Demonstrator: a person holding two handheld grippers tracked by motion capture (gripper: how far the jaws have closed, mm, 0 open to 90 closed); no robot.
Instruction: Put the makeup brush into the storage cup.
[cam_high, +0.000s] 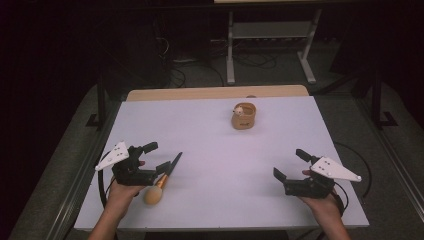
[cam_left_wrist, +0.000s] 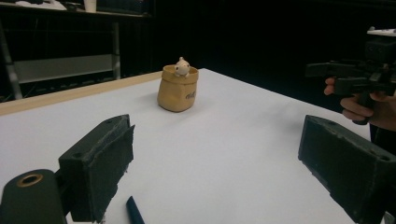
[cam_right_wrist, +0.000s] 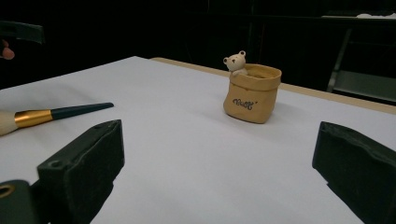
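1. The white table (cam_high: 220, 150) spread across the high view, with a strip of bare wood along its far edge and dark floor around it.

2. The left gripper (cam_high: 152, 159) sat at the near left of the table, held from below by the person's left hand (cam_high: 121, 192). Its jaws stood wide apart with nothing between them; in the left gripper view they framed bare tabletop.

3. The right gripper (cam_high: 290, 165) sat at the near right, held by the person's right hand (cam_high: 320, 202). Its jaws were likewise spread wide and empty, and in the right gripper view only table surface lay between them.

4. The makeup brush (cam_high: 163, 181) lay flat on the table just beside the left gripper, on its inner side. Its round pale head pointed toward the near edge, a gold band joined it to a dark slim handle, and the handle's tip angled away toward the table's middle. One jaw of the left gripper was close to the handle; I cannot tell whether it touched. In the left gripper view the handle tip (cam_left_wrist: 134, 211) showed low between the jaws.

5. The small tan pouch-shaped pot (cam_high: 243, 117) stood upright toward the far side, well apart from both grippers and the brush, with dark lettering on its front.

6. A tiny pale bear figure (cam_right_wrist: 236, 62) peeked over the pot's rim.
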